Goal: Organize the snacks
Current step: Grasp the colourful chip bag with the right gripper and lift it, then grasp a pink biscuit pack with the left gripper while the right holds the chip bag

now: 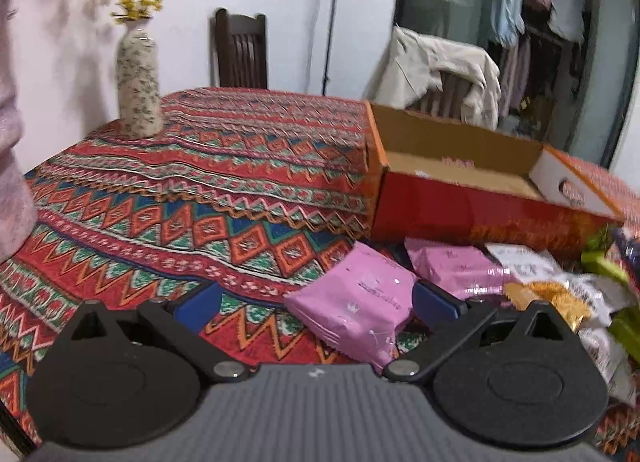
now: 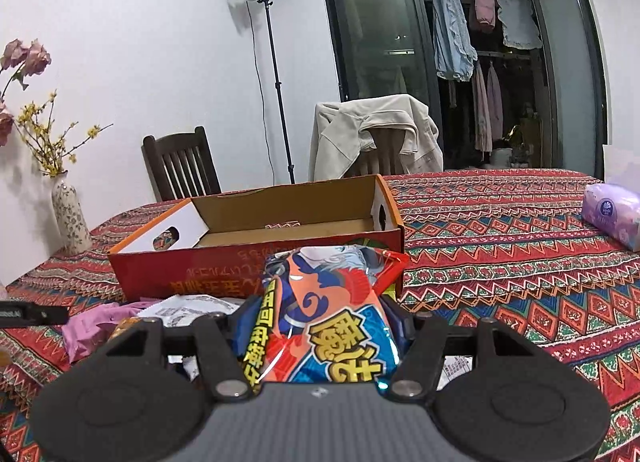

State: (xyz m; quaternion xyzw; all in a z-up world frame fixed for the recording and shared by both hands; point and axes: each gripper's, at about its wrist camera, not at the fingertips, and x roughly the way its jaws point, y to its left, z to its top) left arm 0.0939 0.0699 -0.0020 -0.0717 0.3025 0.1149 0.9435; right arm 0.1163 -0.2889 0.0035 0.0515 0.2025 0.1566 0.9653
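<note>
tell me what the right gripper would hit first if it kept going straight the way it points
Probably the near red wall of the cardboard box, which stands right ahead of the right gripper and the snack bag it grips; depth is hard to judge.

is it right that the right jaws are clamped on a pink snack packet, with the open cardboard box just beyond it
Not quite. The right wrist view shows the right gripper clamped on a red and blue snack bag, not a pink packet. The open cardboard box does sit just beyond it.
</note>
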